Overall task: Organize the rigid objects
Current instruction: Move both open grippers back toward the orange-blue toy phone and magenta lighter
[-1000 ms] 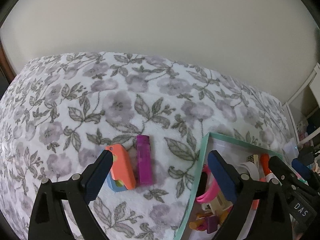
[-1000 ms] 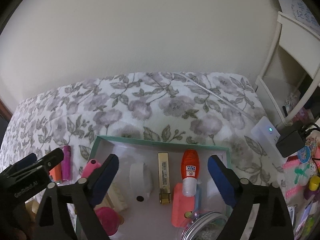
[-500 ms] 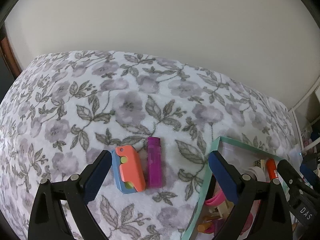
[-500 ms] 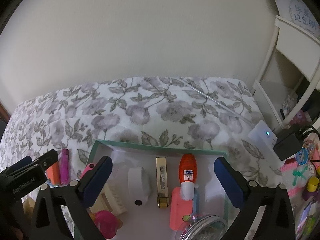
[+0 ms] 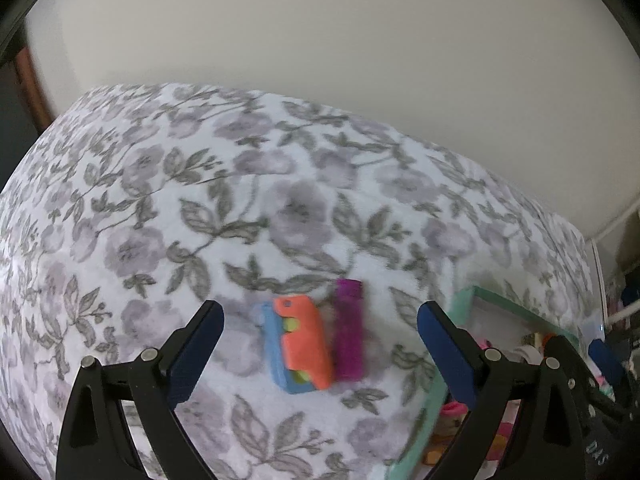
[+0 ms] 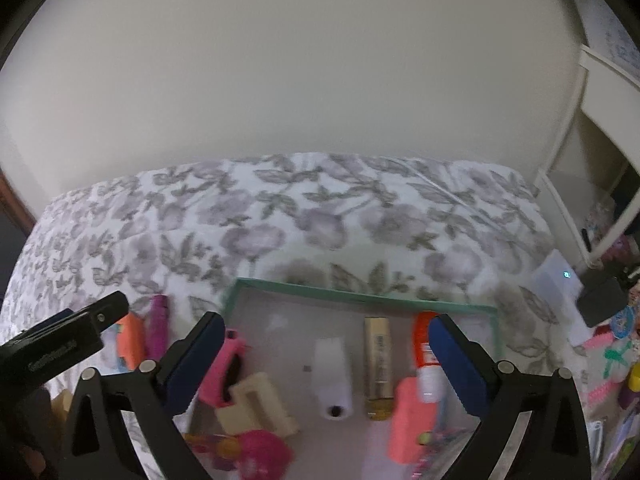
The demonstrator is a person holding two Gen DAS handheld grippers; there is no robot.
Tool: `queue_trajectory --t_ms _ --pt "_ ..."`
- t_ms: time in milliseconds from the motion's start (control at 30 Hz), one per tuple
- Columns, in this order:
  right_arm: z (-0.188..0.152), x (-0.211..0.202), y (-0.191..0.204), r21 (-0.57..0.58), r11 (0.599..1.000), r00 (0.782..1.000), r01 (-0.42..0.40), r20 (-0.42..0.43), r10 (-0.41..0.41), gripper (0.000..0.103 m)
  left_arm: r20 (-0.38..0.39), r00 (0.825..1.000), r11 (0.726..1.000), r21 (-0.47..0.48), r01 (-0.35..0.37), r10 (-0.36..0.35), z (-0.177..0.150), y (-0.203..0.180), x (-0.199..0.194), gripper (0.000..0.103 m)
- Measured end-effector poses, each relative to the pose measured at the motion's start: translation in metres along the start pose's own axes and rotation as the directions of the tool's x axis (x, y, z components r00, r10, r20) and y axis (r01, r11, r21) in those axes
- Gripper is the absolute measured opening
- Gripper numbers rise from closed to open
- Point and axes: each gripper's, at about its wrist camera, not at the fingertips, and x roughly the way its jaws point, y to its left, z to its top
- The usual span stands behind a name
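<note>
On the flowered bed, just left of the green tray point(image 5: 436, 384), the orange toy point(image 5: 304, 346) and purple lighter point(image 5: 349, 330) touch, so the open, empty left tool point(image 5: 320, 322) may nudge one while pinching the other.

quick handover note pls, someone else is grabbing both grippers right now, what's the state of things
Left gripper: open, empty, above the orange and blue block and the purple tube, which lie side by side on the floral blanket, outside the tray.
Right gripper: open wide, empty, over the green-rimmed tray.
In the tray: white roll, gold tube, orange-capped bottle, pink clip, beige piece, other small things too blurred to name.
Done: apparently those two items taken out and laid together.
Left: probably the rest of the tray; nothing is held now.
</note>
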Motion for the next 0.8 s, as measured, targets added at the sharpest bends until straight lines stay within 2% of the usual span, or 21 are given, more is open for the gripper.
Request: queue_trajectory --t_ms 267,400,600,800 --pt "-0.002 0.007 0.056 -0.102 0.993 0.998 -0.065 0.005 0.066 0.103 -0.024 0.998 0.991 -0.123 -0.057 0.054 0.006 0.053 0.007 0.097" --pt "-0.005 0.011 0.082 -0.132 0.982 0.991 -0.134 0.008 0.137 0.103 -0.046 0.998 0.983 -0.178 -0.051 0.044 0.006 0.073 0.012 0.097" --pt "-0.010 0.019 0.113 -0.159 0.961 0.974 -0.225 -0.003 0.228 0.102 -0.070 0.997 0.975 -0.216 -0.054 0.039 0.004 0.087 0.019 0.097" --pt "-0.018 0.033 0.128 -0.181 0.953 0.970 -0.245 -0.035 0.242 0.099 -0.086 0.996 0.974 -0.224 -0.036 0.017 0.003 0.089 0.024 0.097"
